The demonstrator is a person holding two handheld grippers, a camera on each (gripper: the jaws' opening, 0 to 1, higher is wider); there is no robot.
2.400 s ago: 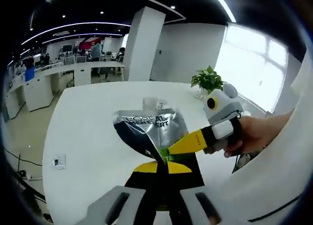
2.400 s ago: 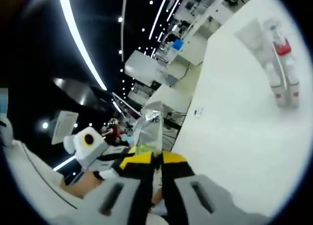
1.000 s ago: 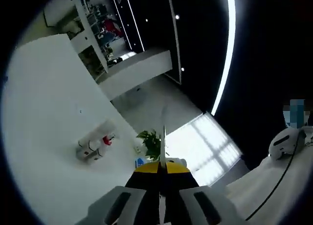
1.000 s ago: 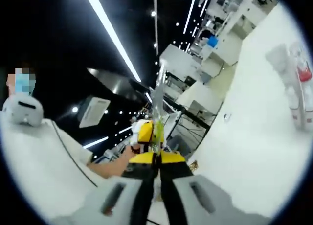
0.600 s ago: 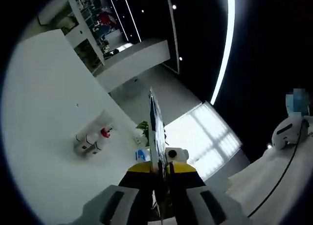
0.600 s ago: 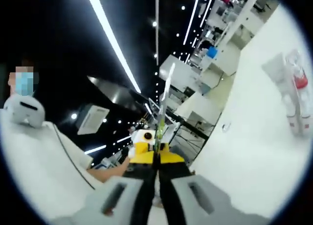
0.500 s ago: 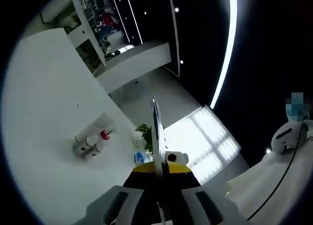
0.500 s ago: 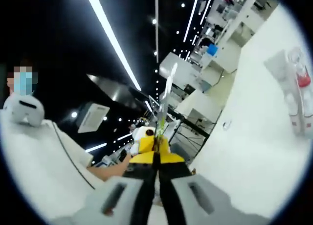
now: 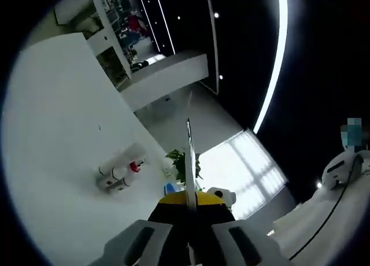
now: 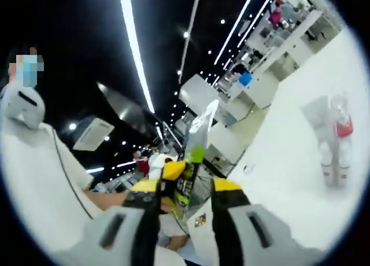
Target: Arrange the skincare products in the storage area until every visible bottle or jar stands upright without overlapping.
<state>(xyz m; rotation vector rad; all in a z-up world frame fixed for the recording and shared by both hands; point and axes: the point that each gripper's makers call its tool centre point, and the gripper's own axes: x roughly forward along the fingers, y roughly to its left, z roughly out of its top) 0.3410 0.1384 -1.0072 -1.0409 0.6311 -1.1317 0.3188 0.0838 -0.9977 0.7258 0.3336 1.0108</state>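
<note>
A silver foil sachet (image 9: 188,156) with a green band shows edge-on as a thin strip. It rises from my left gripper (image 9: 188,200), which is shut on its lower end. In the right gripper view the same sachet (image 10: 198,136) stands tilted, pinched by the left gripper's yellow fingertip (image 10: 173,171). My right gripper (image 10: 186,188) is open, one jaw on either side of the sachet and apart from it. A small cluster of skincare bottles (image 9: 118,170) with red caps and a clear tube lies on the white table (image 9: 52,139). The same bottles (image 10: 335,143) are at the far right.
A person's hand (image 10: 113,199) holds the left gripper. A potted plant (image 9: 184,162) stands at the table's far edge behind the bottles. Office desks (image 10: 263,75) and ceiling light strips are in the background. Both views are strongly rolled.
My right gripper's jaws have opened and let go of the sachet. The left gripper still holds it. Both cameras shifted slightly.
</note>
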